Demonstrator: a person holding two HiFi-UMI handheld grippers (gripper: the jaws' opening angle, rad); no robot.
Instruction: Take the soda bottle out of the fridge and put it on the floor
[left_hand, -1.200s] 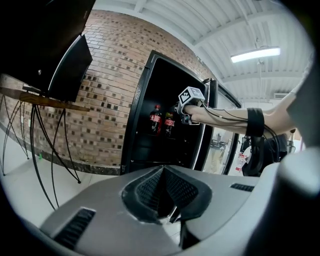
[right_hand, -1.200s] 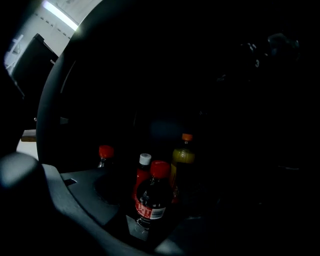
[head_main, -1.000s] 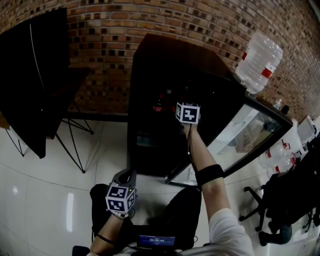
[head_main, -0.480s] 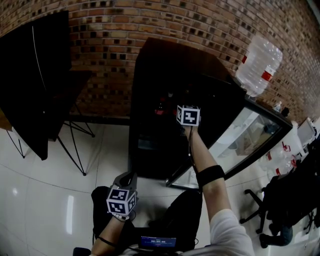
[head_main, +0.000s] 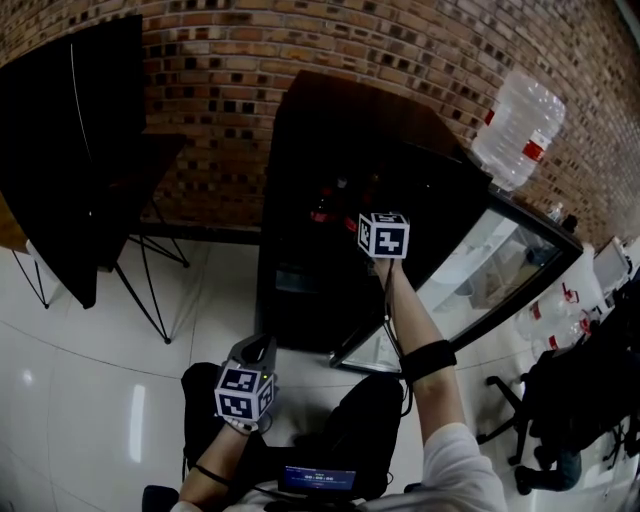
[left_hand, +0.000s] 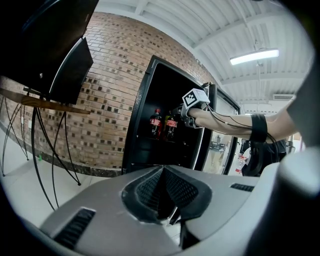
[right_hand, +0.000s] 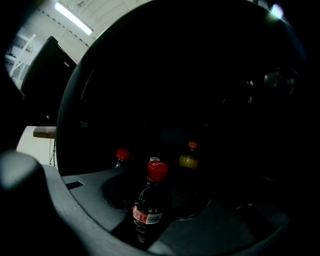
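Note:
A dark soda bottle (right_hand: 148, 204) with a red cap and red label stands upright on a shelf inside the open black fridge (head_main: 300, 290). My right gripper (right_hand: 152, 197) reaches into the fridge, and its jaws sit against the bottle's two sides. In the left gripper view, two red-labelled bottles (left_hand: 163, 125) stand on the shelf just left of the right gripper (left_hand: 184, 111). My left gripper (head_main: 257, 352) hangs low over the white floor in front of the fridge, with its pads together and nothing in them.
Further back on the shelf stand another red-capped bottle (right_hand: 121, 156) and an orange bottle (right_hand: 189, 157). The glass fridge door (head_main: 480, 280) is swung open to the right. A big water jug (head_main: 518, 125) is at the upper right, a black panel on a stand (head_main: 70, 150) at the left, and office chairs (head_main: 560, 400) at the right.
In the head view the right gripper's marker cube has shifted slightly right and down at the fridge opening. The left gripper has barely moved.

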